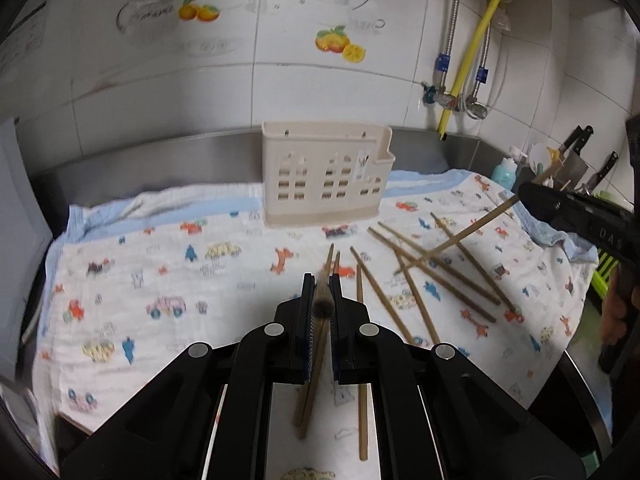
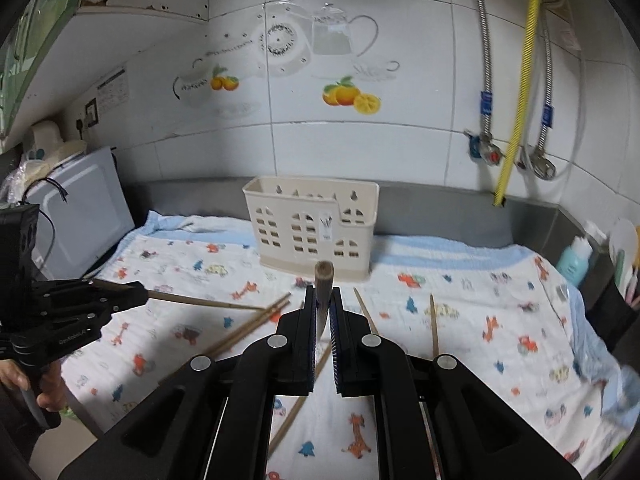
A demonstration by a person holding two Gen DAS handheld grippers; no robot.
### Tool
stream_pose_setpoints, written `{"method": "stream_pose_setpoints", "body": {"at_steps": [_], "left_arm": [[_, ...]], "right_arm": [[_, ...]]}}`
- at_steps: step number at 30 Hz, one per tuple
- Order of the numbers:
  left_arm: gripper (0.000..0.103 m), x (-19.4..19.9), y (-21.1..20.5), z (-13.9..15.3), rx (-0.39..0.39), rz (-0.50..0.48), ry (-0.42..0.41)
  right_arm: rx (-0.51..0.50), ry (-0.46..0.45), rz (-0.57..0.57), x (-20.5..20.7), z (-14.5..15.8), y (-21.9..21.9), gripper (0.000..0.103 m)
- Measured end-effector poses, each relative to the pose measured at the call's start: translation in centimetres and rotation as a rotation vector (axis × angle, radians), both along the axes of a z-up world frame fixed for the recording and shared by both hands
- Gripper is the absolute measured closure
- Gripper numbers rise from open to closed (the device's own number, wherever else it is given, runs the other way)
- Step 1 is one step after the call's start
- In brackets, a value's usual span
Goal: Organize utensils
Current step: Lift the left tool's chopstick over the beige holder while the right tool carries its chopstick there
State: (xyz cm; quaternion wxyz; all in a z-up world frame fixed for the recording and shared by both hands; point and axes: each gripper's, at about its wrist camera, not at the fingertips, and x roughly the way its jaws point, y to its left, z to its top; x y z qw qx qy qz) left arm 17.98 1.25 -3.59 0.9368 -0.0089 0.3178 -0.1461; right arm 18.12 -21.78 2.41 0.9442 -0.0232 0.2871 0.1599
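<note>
My left gripper (image 1: 322, 285) is shut on a wooden chopstick (image 1: 323, 306) that I see end-on, lifted above the printed cloth (image 1: 168, 264). My right gripper (image 2: 323, 295) is shut on another chopstick (image 2: 324, 274), also raised and pointing toward the camera. Each gripper shows in the other view: the right gripper (image 1: 522, 194) with its chopstick (image 1: 460, 236) slanting down-left, the left gripper (image 2: 143, 294) with its chopstick (image 2: 200, 302) sticking out to the right. Several loose chopsticks (image 1: 432, 276) (image 2: 248, 324) lie scattered on the cloth. A beige slotted utensil holder (image 1: 326, 176) (image 2: 312, 232) stands at the back against the steel splashback.
A grey appliance (image 2: 80, 220) stands at the cloth's left end. At the right end are a blue bottle (image 2: 576, 260) and knives (image 1: 576, 148) in a rack. A yellow hose (image 1: 480, 40) and metal pipes run down the tiled wall. A hand (image 2: 48, 392) holds the left gripper's handle.
</note>
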Motion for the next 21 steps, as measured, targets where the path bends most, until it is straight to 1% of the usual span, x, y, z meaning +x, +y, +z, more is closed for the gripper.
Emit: {"method": "stream_pose_setpoints", "body": {"at_steps": [3,6,9,12,16,19,21], "left_arm": [[0.097,0.9,-0.3,1.3,-0.001,-0.021,-0.004],[0.098,2.1,-0.8,2.8,0.017,-0.028,-0.02],[0.098,3.0,-1.1,3.9,0.02,-0.039,-0.026],[0.098,4.4,-1.8,5.0,0.034,-0.051,-0.033],[0.098,5.5,-2.4,6.9,0.049,-0.056,-0.066],[0.098,6.2,-2.6,9.4,0.051,-0.053,-0.117],[0.098,6.7,-2.7,11.2,0.052,-0.052,-0.156]], "right_arm": [[0.008,-0.007,0.027,1.5,2.5,-0.5,0.097],[0.015,-0.014,0.045,2.9,4.8,-1.0,0.097],[-0.023,-0.044,0.038,4.6,7.5,-1.1,0.097],[-0.045,-0.058,0.031,6.7,9.1,-1.0,0.097],[-0.052,-0.068,0.021,9.3,10.5,-0.9,0.097],[-0.059,-0.06,0.015,11.4,10.9,-0.5,0.097],[-0.053,-0.034,0.019,13.0,10.6,-0.3,0.097]]}}
